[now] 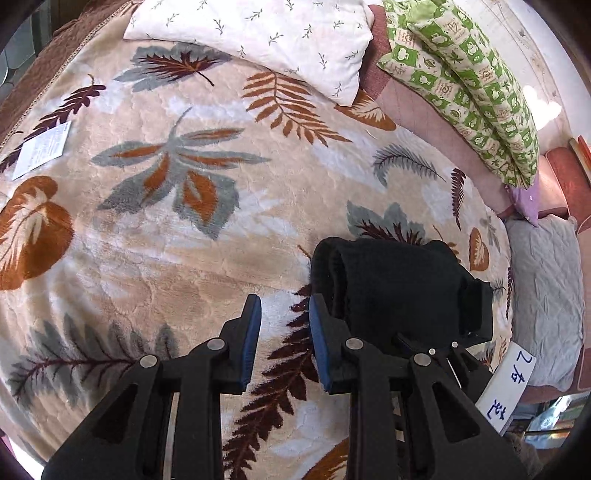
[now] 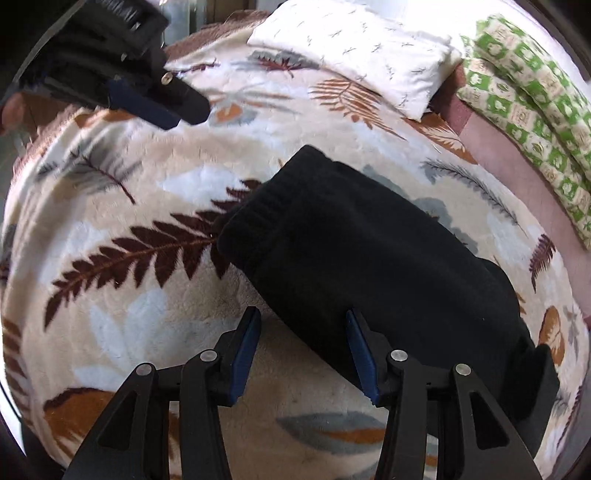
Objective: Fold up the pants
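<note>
The black pants [image 2: 362, 266] lie folded into a compact bundle on the leaf-patterned blanket [image 2: 155, 325]. In the left wrist view the pants [image 1: 391, 284] sit just right of and beyond my left gripper [image 1: 285, 306], which is open and empty above the blanket [image 1: 166, 258]. My right gripper [image 2: 302, 321] is open and empty at the near edge of the bundle, its right finger over the black cloth. The left gripper also shows in the right wrist view [image 2: 162, 99], raised at the far left.
A white pillow [image 1: 258, 33] with small sprigs lies at the head of the bed. A green-and-cream patterned pillow [image 1: 472, 85] lies at the right. A white paper label [image 1: 42, 149] lies at the blanket's left edge. A grey quilt [image 1: 546, 302] lies at the right.
</note>
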`<state>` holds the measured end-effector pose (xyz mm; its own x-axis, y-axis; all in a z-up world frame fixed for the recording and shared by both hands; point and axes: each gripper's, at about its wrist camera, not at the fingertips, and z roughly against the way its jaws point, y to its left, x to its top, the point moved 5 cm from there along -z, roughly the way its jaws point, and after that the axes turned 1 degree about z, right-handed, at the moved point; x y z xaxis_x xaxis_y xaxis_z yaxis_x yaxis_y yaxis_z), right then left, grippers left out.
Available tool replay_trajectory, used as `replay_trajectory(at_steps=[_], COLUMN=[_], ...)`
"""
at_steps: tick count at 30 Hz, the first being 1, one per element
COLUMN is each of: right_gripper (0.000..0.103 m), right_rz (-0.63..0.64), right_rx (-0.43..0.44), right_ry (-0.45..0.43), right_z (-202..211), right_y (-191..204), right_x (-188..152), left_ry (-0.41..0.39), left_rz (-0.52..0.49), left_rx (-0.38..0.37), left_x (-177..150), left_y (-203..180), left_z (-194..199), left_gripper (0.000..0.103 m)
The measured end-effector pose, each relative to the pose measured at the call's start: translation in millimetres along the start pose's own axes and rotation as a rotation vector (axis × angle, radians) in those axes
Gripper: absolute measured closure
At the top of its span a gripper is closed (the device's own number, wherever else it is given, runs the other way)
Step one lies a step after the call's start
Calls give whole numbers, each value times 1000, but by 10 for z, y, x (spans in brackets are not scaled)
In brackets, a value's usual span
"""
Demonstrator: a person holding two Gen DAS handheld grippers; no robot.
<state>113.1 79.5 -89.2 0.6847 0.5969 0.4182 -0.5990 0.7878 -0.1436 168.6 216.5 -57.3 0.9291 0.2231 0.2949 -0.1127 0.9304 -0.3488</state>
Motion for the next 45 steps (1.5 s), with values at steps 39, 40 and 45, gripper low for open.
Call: replay_trajectory(at_steps=[39, 40, 45], right_gripper=[91, 91, 91], right_rz=[-177, -177, -183], right_rx=[90, 92, 98], right_ry=[-218, -216, -208], right_z=[244, 236, 199], right_y=[-334, -332, -326], right_x=[67, 65, 58], left_ry=[69, 69, 52], left_rz=[499, 497, 422], left_rx=[-801, -807, -825], left_x=[39, 32, 3], left_y=[40, 57, 14], left_z=[-735, -734, -677], left_gripper=[74, 73, 73])
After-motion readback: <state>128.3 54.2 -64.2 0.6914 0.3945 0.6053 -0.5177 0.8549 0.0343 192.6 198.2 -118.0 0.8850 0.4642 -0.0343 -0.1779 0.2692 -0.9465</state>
